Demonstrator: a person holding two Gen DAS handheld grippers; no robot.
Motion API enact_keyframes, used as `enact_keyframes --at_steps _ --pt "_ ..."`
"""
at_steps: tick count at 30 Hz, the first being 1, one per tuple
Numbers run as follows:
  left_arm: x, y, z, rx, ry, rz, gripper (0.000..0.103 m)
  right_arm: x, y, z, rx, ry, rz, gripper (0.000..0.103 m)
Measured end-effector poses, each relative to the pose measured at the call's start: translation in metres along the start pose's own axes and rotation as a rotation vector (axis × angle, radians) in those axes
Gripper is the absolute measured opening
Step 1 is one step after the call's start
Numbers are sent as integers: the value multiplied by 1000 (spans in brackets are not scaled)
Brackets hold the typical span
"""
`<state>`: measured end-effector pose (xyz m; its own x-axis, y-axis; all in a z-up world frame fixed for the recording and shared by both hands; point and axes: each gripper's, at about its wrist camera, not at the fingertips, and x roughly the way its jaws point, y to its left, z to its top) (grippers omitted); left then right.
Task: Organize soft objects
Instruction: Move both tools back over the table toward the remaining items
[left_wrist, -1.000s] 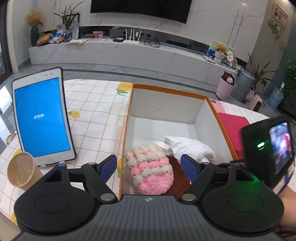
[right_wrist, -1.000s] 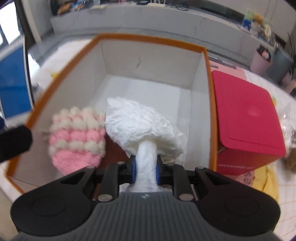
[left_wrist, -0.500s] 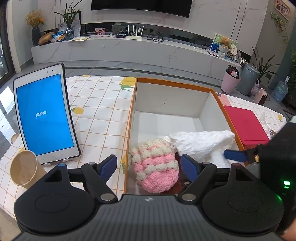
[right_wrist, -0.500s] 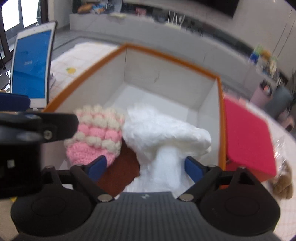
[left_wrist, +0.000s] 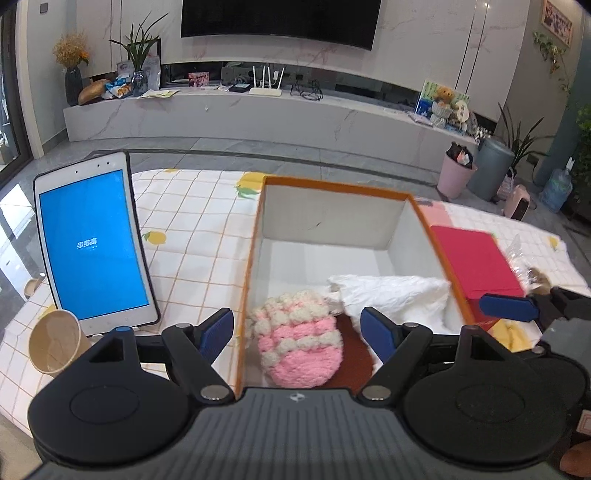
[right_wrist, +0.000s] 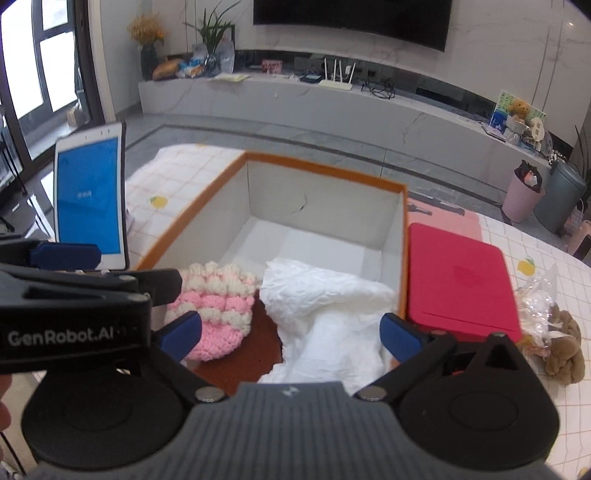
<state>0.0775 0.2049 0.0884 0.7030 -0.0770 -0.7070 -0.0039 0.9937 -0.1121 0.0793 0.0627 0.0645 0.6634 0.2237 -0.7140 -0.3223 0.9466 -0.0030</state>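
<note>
An orange-rimmed white box (left_wrist: 332, 218) (right_wrist: 321, 199) holds a pink-and-cream knitted piece (left_wrist: 299, 347) (right_wrist: 214, 314), a crumpled white cloth (left_wrist: 395, 295) (right_wrist: 332, 314) and something flat and brown (right_wrist: 243, 358) under them. My right gripper (right_wrist: 290, 328) hovers over the box's near right part. Its jaws are opening, with the white cloth lying loose below them and neither pad touching it. My left gripper (left_wrist: 295, 325) stands open above the knitted piece and grips nothing. One blue fingertip (left_wrist: 506, 308) of the right gripper shows at the right edge of the left wrist view.
A red box (right_wrist: 458, 280) sits against the orange box's right side. A brown plush toy (right_wrist: 561, 350) and a clear plastic bag lie further right. On the left stand a tablet (left_wrist: 92, 243) with a blue screen and a paper cup (left_wrist: 55, 347) on the checked cloth.
My right gripper was shut on the white cloth, then let go and spread wide. It pulled up and back, and the cloth now rests in the box. The left gripper stayed put.
</note>
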Motion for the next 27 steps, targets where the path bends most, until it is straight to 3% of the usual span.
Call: enact_keyframes --at_steps 10,15,20,27 --pt "-49 -64 25 56 -112 -36 92 -63 -72 -18 71 -91 -56 100" --pt "-58 -112 24 104 -135 -121 92 -90 -130 -36 115 -111 -125 100" --pt "-42 -163 8 157 -120 -190 92 -108 -193 -61 154 -100 -216 100" --pt "15 -219 -33 275 -40 -320 92 -94 -279 -109 267 -63 -310 100"
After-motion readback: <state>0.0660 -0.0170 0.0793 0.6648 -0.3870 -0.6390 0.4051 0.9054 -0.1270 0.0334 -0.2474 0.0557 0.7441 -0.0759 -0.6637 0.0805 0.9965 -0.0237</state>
